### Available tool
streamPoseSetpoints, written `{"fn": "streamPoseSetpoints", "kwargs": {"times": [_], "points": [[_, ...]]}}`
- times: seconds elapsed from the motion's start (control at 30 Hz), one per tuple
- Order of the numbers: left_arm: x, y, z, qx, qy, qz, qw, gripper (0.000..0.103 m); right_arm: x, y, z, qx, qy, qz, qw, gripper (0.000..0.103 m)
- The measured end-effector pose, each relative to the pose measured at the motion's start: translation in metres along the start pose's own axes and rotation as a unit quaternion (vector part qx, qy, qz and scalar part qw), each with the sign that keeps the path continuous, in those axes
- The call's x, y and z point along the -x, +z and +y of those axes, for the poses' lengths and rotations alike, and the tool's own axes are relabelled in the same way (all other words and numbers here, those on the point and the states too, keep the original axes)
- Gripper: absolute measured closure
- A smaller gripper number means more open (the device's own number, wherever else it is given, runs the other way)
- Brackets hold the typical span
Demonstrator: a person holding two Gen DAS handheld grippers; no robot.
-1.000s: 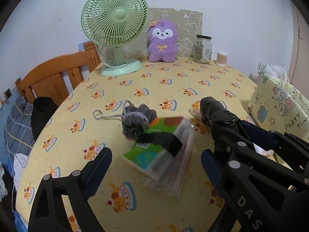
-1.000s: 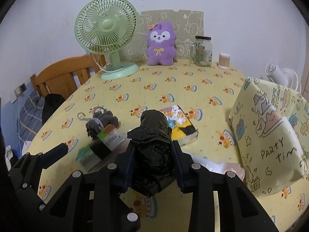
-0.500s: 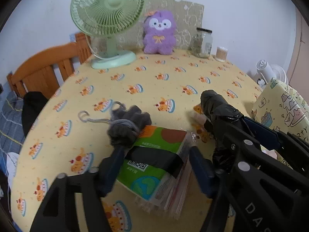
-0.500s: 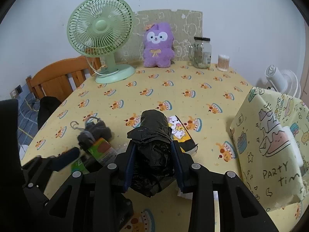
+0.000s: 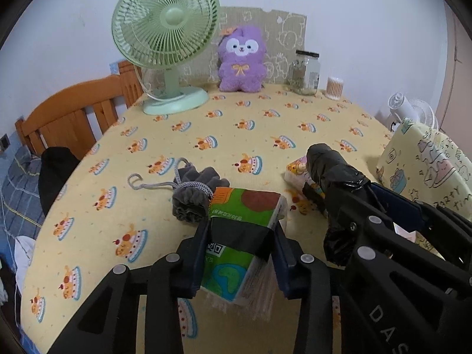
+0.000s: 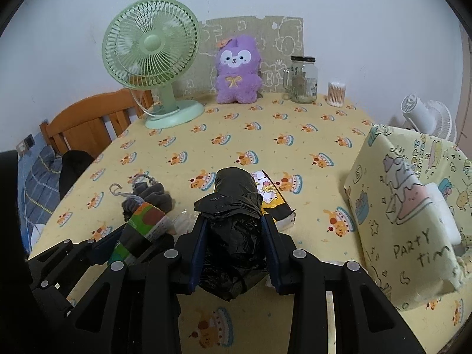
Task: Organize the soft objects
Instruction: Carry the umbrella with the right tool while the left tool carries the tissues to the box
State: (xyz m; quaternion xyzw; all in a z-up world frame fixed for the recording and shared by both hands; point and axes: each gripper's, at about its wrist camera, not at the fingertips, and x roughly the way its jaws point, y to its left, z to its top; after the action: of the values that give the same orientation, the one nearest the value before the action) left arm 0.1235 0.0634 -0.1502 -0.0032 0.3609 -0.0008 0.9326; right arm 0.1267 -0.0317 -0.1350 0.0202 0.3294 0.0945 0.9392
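The left hand-held gripper (image 5: 240, 253) is closing on a green soft tissue pack (image 5: 239, 236). The right hand-held gripper (image 6: 233, 247) pinches a black crinkly plastic bag roll (image 6: 233, 206). The clear glass jar (image 6: 303, 79) holds something I cannot make out.

Fan (image 5: 165, 44), plush toy (image 5: 240, 59), jar (image 5: 305, 72) ranged left to right along the surface's (image 5: 236, 135) far edge. Nearer: drawstring pouch (image 5: 194, 196) set left of tissue pack (image 5: 244, 230); patterned bag (image 6: 413, 215) placed at right.

My two cameras rode close above my tongs, tilted down over the table (image 5: 265, 124) toward the far wall. Both caught the fan (image 5: 165, 26) and plush (image 6: 237, 70); each saw the other's tong.
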Motion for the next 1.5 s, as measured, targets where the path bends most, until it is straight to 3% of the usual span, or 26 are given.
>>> {"fn": "streamPoseSetpoints", "kwargs": {"times": [0.63,1.5], "points": [[0.06,0.01,-0.025,-0.001,-0.002,-0.054,0.9985,0.064,0.065,0.014,-0.012,0.006,-0.007,-0.049,0.999,0.064],[0.093,0.046,-0.079,-0.021,-0.013,-0.096,0.9951,0.064,0.112,0.044,-0.062,-0.003,-0.019,-0.084,0.996,0.064]]}}
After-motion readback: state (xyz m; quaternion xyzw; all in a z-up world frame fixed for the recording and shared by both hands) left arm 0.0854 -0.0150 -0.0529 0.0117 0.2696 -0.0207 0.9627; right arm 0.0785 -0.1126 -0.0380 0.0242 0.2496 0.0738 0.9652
